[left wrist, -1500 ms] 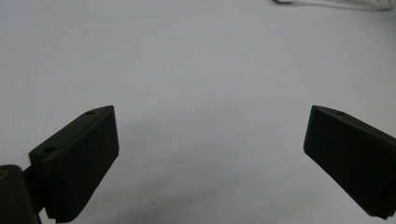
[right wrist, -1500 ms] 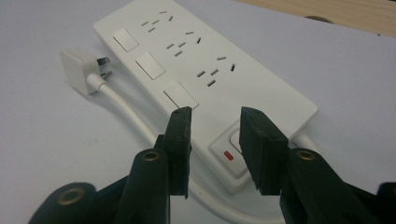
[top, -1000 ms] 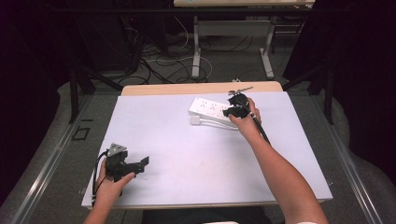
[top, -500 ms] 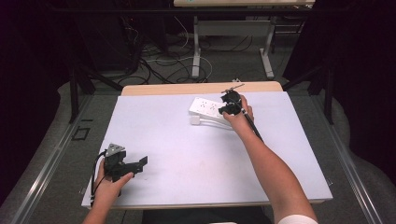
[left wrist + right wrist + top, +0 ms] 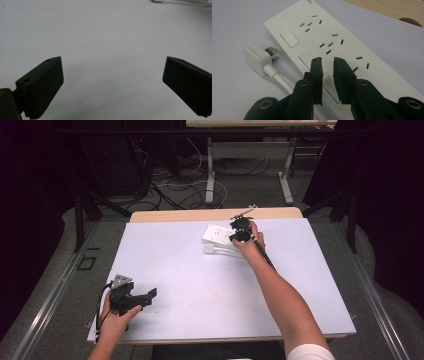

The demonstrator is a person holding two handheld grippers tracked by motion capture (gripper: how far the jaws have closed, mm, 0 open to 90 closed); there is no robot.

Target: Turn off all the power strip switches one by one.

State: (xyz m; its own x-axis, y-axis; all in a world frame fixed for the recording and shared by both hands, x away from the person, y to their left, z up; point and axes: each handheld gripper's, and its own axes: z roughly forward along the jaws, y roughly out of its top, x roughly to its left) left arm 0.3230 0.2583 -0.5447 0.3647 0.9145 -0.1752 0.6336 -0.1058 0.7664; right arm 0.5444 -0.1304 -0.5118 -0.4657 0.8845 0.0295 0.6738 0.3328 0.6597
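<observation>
A white power strip (image 5: 217, 233) (image 5: 337, 42) with several sockets and rocker switches lies flat at the far middle of the table. Its white plug (image 5: 208, 248) (image 5: 257, 58) and cable (image 5: 282, 81) lie beside it, unplugged. My right gripper (image 5: 239, 231) (image 5: 327, 62) hovers just over the strip's row of switches. Its jaws have just been closing and now stand a narrow gap apart with nothing between them. My left gripper (image 5: 147, 297) (image 5: 112, 72) rests wide open near the table's front left corner, over bare table.
A pale mat (image 5: 200, 285) covers the table, with a wooden strip (image 5: 175, 215) showing along the far edge. Cables and table legs (image 5: 210, 175) lie on the floor beyond. Dark curtains stand at both sides.
My right hand has shifted left and slightly farther away, coming over the power strip. The left hand has stayed still.
</observation>
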